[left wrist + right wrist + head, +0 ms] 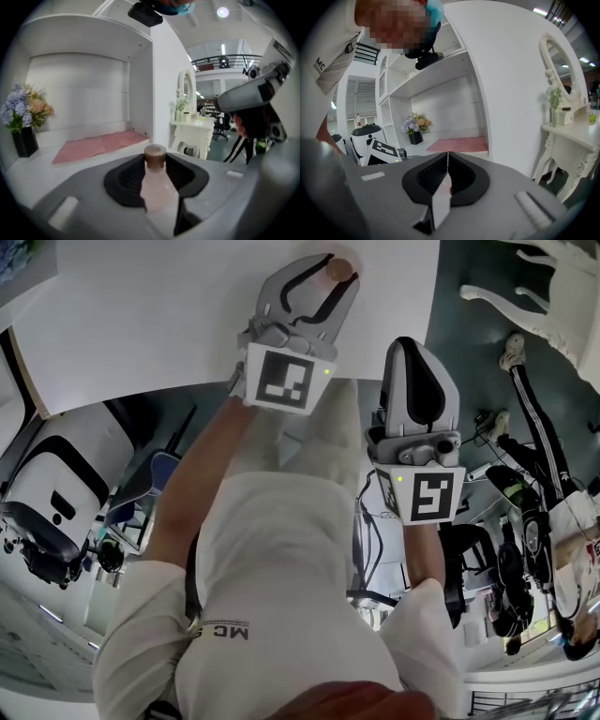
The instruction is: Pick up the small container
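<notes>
The small container [157,187] is a pale pink bottle with a brown cap [154,156]. It stands upright between the jaws of my left gripper [155,164], which close on its sides. In the head view the brown cap [342,269] shows at the tips of the left gripper [330,277], over the white shelf surface [169,315]. My right gripper [419,352] hangs lower and to the right, off the shelf edge. Its jaws meet in a thin line with nothing between them [447,159].
A pink mat [98,145] lies in the white shelf alcove, with a black vase of flowers [21,124] at its left. A white dressing table with a mirror [190,126] stands to the right of the shelf wall. Chairs and equipment crowd the floor below.
</notes>
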Demonstrator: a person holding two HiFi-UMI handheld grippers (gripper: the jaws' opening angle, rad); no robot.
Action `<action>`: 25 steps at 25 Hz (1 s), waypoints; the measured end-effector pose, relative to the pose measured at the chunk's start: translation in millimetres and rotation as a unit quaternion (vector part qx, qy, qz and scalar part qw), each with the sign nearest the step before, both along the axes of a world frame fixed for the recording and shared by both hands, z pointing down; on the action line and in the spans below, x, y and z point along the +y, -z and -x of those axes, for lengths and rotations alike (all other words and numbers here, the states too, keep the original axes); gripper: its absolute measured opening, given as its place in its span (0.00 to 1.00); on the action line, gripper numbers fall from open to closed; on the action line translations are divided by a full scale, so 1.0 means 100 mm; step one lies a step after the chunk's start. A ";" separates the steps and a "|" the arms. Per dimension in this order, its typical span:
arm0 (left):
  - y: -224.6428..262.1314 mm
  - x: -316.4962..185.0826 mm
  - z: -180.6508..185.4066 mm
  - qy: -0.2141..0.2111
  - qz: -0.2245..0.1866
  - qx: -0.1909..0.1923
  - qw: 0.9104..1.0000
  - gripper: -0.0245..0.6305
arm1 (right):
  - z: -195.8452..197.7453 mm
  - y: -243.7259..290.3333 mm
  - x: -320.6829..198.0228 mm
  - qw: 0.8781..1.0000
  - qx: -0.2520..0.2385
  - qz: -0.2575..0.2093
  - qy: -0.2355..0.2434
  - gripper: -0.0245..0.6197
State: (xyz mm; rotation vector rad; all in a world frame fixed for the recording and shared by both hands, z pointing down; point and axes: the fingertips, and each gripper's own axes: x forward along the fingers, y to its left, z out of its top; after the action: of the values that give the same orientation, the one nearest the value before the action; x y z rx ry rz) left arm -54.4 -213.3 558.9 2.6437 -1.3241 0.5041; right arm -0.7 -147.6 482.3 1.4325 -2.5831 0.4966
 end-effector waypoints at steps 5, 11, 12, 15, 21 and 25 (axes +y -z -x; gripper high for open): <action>-0.02 -0.04 -0.05 0.011 -0.003 0.015 1.000 0.24 | -0.08 -0.07 -0.03 1.000 -0.005 0.006 -0.004 0.04; 0.03 -0.07 0.03 0.025 -0.012 0.023 0.999 0.23 | -0.09 -0.05 -0.02 1.000 -0.008 0.003 -0.012 0.04; 0.03 -0.05 0.07 0.030 -0.003 0.029 0.999 0.23 | -0.07 -0.03 0.00 1.000 -0.008 0.003 -0.012 0.04; 0.09 0.03 0.17 0.032 0.009 0.034 0.999 0.23 | -0.01 0.05 0.04 1.000 -0.007 -0.004 -0.010 0.04; 0.27 0.17 0.28 0.036 0.027 0.043 0.998 0.23 | 0.00 0.20 0.11 1.000 0.001 -0.014 -0.011 0.04; 0.45 0.28 0.40 0.030 0.029 0.023 0.999 0.23 | 0.01 0.35 0.15 1.000 0.010 -0.023 -0.011 0.04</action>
State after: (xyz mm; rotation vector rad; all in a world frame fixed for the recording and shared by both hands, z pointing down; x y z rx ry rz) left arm -94.5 -185.8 514.3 2.5445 -1.3503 0.4626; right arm -2.0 -132.3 447.3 1.4728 -2.5826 0.4270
